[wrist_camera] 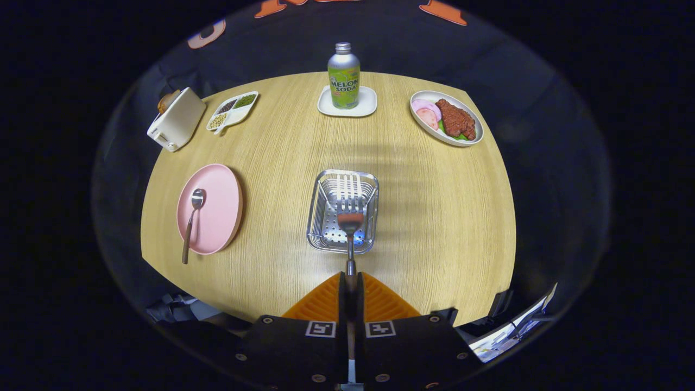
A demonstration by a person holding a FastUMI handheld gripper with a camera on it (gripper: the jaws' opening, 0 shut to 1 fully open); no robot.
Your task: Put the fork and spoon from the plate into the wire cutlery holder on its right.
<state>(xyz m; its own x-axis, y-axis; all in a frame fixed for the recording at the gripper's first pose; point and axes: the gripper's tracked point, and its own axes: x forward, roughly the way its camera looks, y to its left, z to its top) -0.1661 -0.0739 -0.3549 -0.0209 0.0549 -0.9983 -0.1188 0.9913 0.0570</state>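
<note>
the gripper (351,282) is clenched on the fork (350,217) by its handle, tines pointing ahead over the wire cutlery holder (342,212) at mid-table (434,217). the spoon (192,217) lies on the pink plate (217,209) near the table's left edge, left of the holder.

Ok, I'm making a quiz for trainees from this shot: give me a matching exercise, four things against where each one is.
Things:
1. fork
2. spoon
3. bottle
4. toaster

Places:
A. on the pink plate
B. at the table's far left corner, beside the divided snack dish
C. handle pinched in the gripper, tines over the wire holder
D. on a small white tray at the far edge

Pairs: 1-C, 2-A, 3-D, 4-B
</note>
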